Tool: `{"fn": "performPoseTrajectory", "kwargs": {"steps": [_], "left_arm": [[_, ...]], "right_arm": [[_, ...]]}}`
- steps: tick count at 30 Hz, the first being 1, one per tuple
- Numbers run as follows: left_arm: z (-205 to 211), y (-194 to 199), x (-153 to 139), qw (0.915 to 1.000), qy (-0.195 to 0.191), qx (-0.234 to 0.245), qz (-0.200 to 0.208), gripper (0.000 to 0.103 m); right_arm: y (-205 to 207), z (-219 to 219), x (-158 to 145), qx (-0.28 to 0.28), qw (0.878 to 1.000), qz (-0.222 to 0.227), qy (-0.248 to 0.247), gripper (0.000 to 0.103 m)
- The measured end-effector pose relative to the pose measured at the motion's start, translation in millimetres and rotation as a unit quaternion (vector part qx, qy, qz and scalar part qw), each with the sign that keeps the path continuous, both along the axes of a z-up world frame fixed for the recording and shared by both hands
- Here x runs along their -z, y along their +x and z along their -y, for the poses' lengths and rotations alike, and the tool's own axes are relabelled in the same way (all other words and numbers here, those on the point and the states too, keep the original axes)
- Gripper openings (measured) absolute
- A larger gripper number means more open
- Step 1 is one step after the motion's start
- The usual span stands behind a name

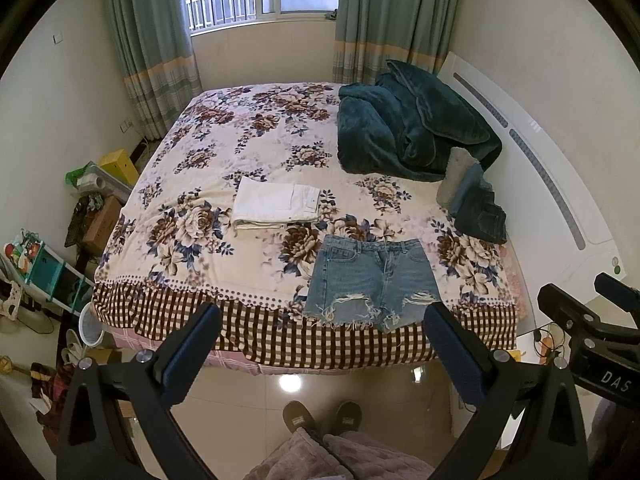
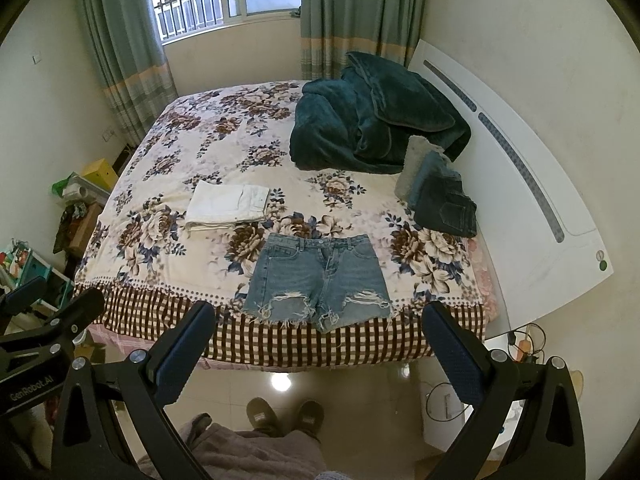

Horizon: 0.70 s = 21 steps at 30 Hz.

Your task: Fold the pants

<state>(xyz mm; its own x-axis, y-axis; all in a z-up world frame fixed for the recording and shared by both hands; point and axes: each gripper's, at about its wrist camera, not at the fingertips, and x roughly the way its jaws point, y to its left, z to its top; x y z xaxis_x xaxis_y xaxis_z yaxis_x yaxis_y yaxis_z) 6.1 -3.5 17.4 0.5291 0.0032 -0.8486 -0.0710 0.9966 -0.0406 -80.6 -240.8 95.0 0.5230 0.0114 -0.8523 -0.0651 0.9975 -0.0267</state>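
Light blue denim shorts (image 1: 370,280) with frayed hems lie flat and unfolded at the near edge of the floral bed (image 1: 208,256), waistband away from me; they also show in the right wrist view (image 2: 318,280). Folded white pants (image 1: 276,204) lie behind them to the left, also in the right wrist view (image 2: 228,206). My left gripper (image 1: 322,322) is open and empty, held back from the bed above the floor. My right gripper (image 2: 320,320) is open and empty, likewise short of the bed edge.
A dark teal blanket (image 1: 408,128) is heaped at the far right by the white headboard (image 1: 560,184). Dark jeans (image 1: 478,208) and a grey cloth (image 1: 454,178) lie in front of it. Boxes and shelves (image 1: 48,268) crowd the left floor. My slippers (image 1: 320,416) stand on the tiles.
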Motion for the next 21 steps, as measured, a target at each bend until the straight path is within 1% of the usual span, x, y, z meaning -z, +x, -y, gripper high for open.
{"fn": "performPoseTrajectory", "kwargs": {"steps": [4,6,15,18,20,21], "left_arm": [[0.1,-0.8,0.5,1.0,0.001,0.0,0.0,0.103],[-0.2,-0.8,0.6,1.0,0.0,0.002,0.0,0.103],[3.8,11.1,-5.1,1.0,-0.003,0.006,-0.002,0.103],[3.8,14.9,-4.8,1.0,-0.005,0.008,-0.002,0.103],[3.2,17.3,-2.6,0.9999,-0.005,0.009,0.0,0.103],[1.2,21.9,1.7,0.9999,0.007,0.006,0.008,0.103]], "right_arm": [[-2.1,0.7,1.3,0.001,1.0,0.0,0.002,0.103],[1.7,-10.0,-10.3,0.001,1.0,0.0,0.002,0.103],[3.1,-18.6,-12.5,0.005,1.0,-0.002,0.0,0.103],[0.9,-22.2,-6.4,0.013,1.0,-0.004,-0.001,0.103],[1.0,-20.9,3.2,0.021,1.0,-0.006,-0.001,0.103],[5.1,-21.5,8.1,0.028,1.0,-0.006,-0.001,0.103]]}}
